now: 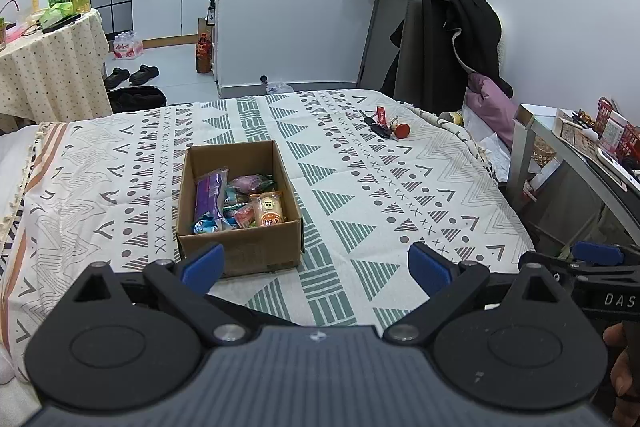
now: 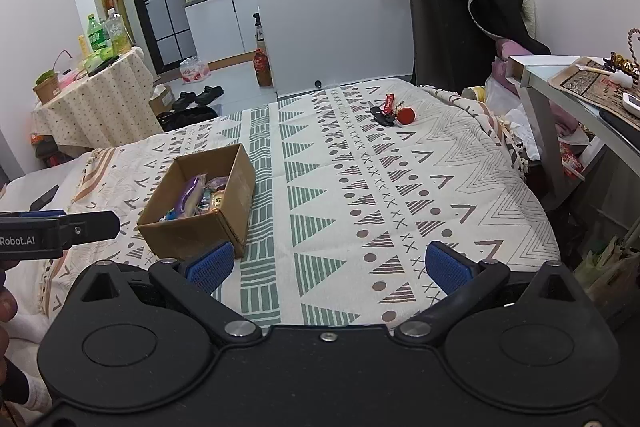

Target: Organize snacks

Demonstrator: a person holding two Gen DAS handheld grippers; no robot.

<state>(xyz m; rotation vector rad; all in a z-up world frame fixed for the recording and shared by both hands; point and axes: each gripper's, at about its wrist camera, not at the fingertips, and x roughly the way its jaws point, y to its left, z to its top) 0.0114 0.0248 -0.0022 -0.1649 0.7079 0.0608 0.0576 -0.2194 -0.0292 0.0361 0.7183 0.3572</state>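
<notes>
An open cardboard box [image 1: 240, 243] rests on the patterned bedspread [image 1: 360, 187], holding several snack packets: a purple packet [image 1: 209, 194], a round orange-labelled one [image 1: 269, 209] and other small wrappers. My left gripper [image 1: 316, 263] hovers open just in front of the box, its left pad near the box's front wall, nothing between the fingers. In the right wrist view the same box [image 2: 192, 231] lies ahead to the left, and my right gripper [image 2: 328, 267] stands open and empty over the bedspread [image 2: 400, 195]. The left gripper's side [image 2: 60, 227] shows at the left edge there.
Keys with a red tag and a red ball [image 1: 386, 125] lie at the bed's far side. A grey side table [image 1: 580, 155] with clutter stands to the right, a chair draped with a black coat [image 1: 460, 39] behind. A round dotted-cloth table with bottles [image 1: 48, 39] stands far left.
</notes>
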